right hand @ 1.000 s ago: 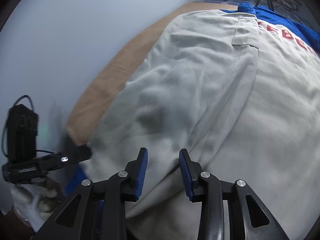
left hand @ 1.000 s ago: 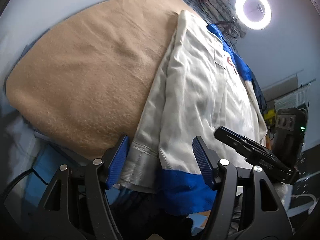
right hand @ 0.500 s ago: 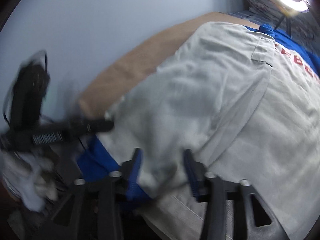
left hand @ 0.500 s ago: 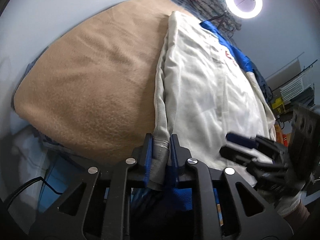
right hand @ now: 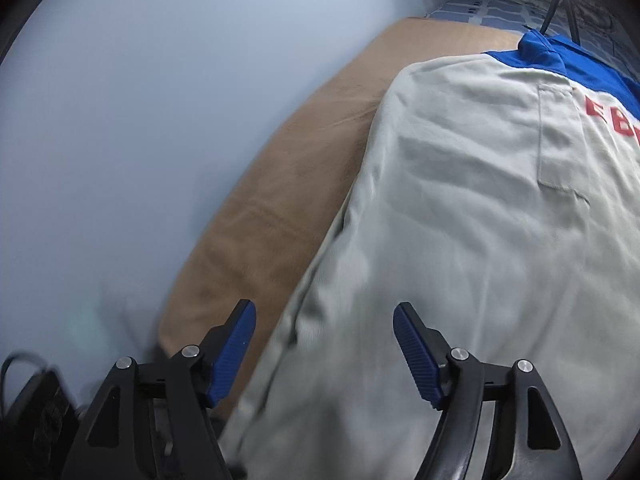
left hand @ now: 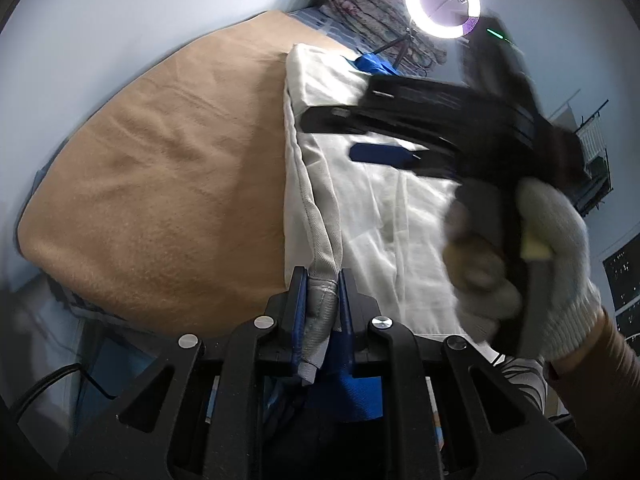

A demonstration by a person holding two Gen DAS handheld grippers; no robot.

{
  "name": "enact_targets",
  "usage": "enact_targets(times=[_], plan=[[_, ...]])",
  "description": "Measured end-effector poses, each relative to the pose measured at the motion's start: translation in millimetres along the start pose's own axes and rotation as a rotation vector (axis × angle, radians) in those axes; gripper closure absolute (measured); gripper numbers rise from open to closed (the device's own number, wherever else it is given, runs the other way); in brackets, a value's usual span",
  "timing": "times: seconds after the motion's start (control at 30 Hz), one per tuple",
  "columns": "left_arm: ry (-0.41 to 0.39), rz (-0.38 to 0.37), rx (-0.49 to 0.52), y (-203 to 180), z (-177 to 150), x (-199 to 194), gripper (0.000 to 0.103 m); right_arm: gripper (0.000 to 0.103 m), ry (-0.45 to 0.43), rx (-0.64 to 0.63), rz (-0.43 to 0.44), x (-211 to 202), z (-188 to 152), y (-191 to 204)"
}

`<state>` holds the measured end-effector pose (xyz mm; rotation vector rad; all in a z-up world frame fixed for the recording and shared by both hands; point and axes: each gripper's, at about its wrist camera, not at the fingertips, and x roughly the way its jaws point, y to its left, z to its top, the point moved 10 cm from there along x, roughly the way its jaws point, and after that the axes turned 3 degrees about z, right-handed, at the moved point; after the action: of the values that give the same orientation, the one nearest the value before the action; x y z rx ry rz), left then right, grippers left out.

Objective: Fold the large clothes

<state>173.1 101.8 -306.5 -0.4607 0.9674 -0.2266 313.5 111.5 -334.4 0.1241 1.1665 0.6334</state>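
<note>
A large pale grey work jacket with blue collar and trim and red lettering lies lengthwise on a tan blanket. It also fills the right wrist view. My left gripper is shut on the jacket's grey hem cuff at the near edge. My right gripper is open and empty, hovering above the jacket's left side. In the left wrist view the right gripper shows over the jacket's middle, held by a gloved hand.
The tan blanket covers a bed against a pale blue wall. A ring light and a patterned rolled quilt stand at the far end. Shelving and dark gear sit to the right.
My left gripper closed on the jacket's hem and stays shut on it. My right gripper opened wider and moved forward over the jacket, away from the near edge.
</note>
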Motion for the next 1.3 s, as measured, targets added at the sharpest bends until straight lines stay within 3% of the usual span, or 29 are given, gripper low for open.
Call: enact_targets(times=[0.2, 0.27, 0.3, 0.33, 0.43, 0.7, 0.93, 1.1, 1.3], plan=[[-0.001, -0.004, 0.028, -9, 2, 1, 0.090, 0.031, 0.062, -0.036, -0.155, 31, 8, -8], [-0.004, 0.002, 0.046, -13, 3, 1, 0.090, 0.049, 0.075, -0.052, -0.188, 39, 10, -12], [-0.005, 0.006, 0.055, -16, 3, 2, 0.090, 0.071, 0.084, -0.059, -0.196, 41, 7, -12], [-0.005, 0.011, 0.066, -19, 4, 2, 0.090, 0.083, 0.100, -0.071, -0.224, 45, 6, -16], [-0.005, 0.013, 0.091, -28, 5, 2, 0.090, 0.098, 0.085, -0.067, -0.214, 42, 7, -19], [-0.017, 0.002, 0.211, -67, 8, -8, 0.089, 0.101, -0.051, 0.130, 0.050, -18, 15, -38], [-0.029, -0.095, 0.308, -114, 7, -35, 0.086, 0.101, -0.181, 0.289, 0.157, -78, 3, -95], [-0.064, -0.107, 0.331, -121, 8, -46, 0.086, 0.101, -0.262, 0.432, 0.168, -108, -33, -159], [0.001, -0.076, 0.312, -120, -2, -1, 0.086, 0.101, -0.245, 0.548, 0.130, -102, -75, -201]])
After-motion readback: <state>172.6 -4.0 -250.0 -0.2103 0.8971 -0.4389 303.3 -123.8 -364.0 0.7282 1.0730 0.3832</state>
